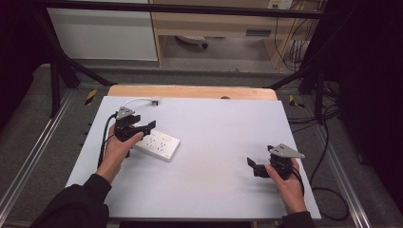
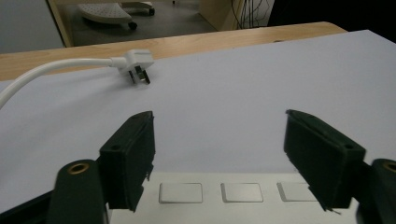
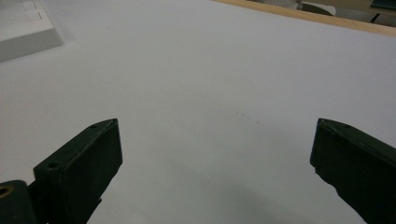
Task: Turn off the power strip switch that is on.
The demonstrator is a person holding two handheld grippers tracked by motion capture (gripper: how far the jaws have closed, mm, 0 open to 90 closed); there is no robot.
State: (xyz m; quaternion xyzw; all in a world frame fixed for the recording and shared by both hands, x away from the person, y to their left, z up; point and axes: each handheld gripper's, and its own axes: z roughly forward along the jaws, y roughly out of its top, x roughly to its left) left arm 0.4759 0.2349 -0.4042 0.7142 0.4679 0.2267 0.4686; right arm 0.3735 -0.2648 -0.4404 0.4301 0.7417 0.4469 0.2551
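My left tool (image 1: pixel 142 127) is wide open over the power strip (image 1: pixel 158 145), holding nothing, ready to grab it.

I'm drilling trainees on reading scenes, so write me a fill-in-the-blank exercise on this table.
1. The power strip lies on the table by the ____ gripper.
2. The plug on the white cable lies ____, in no socket.
3. The right gripper has its jaws ____, with nothing between them.
4. The colour of the power strip is ____.

Missing words: left; loose on the table; open; white
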